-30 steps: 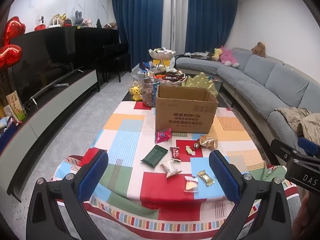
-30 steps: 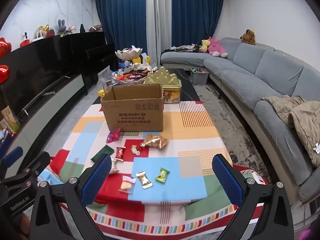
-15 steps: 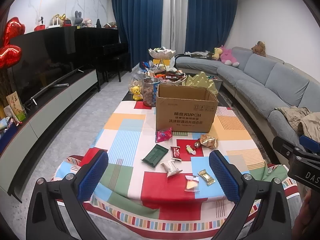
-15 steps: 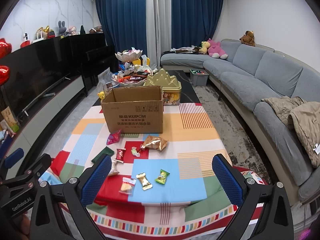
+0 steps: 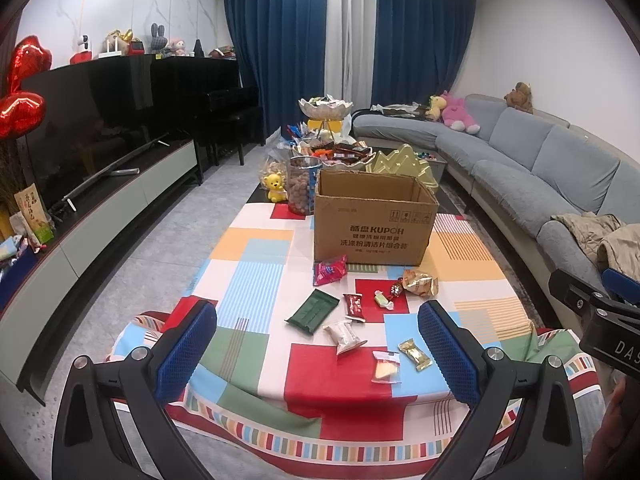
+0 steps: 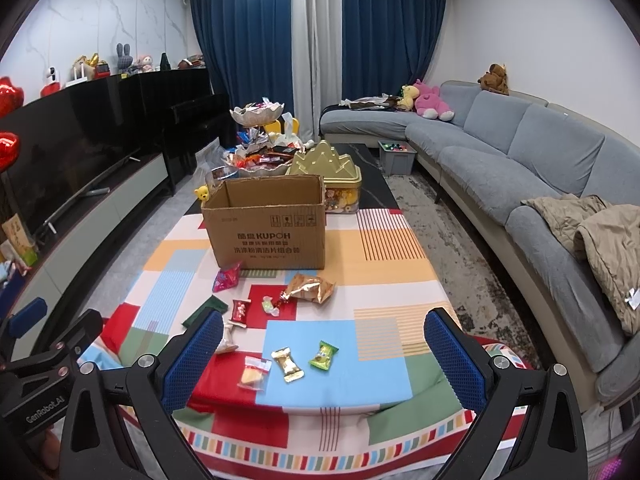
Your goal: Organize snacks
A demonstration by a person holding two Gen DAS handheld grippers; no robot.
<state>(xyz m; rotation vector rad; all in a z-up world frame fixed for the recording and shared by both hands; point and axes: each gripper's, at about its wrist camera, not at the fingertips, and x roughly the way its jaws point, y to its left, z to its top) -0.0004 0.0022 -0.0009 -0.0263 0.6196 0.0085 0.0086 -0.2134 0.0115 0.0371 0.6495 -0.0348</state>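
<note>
We hold two grippers side by side above the near end of a low table (image 5: 256, 240) covered in a patchwork cloth of red, blue, green and orange blocks. Our left gripper (image 5: 318, 338) has its blue-padded fingers spread wide apart with nothing between them, and our right gripper (image 6: 324, 346) is spread just as wide and also holds nothing.

An open cardboard box (image 5: 374, 220) stands upright near the middle of the table, its flaps open to the ceiling. The snacks lie loose on the cloth between the box and us. A pink packet (image 5: 330, 270) rests just in front of the box on the left, and a crumpled gold bag (image 6: 312, 288) lies in front of it to the right. Nearer to us are a flat dark green packet (image 5: 312, 312), a small red packet (image 5: 354, 305), a pale green sweet (image 6: 271, 306) beside a small red sweet (image 5: 396, 290), and a white packet (image 5: 344, 334). Closest to the near edge lie a clear packet with a yellow biscuit (image 6: 253, 372), a gold sweet (image 6: 286, 364) and, in the right view, a bright green packet (image 6: 323, 356).

Beyond the box the far end of the table is crowded with bowls of sweets and a gold tin (image 6: 328, 168). A grey sofa (image 6: 540, 160) curves along the right, and a dark television (image 5: 92, 120) stands on the left.
</note>
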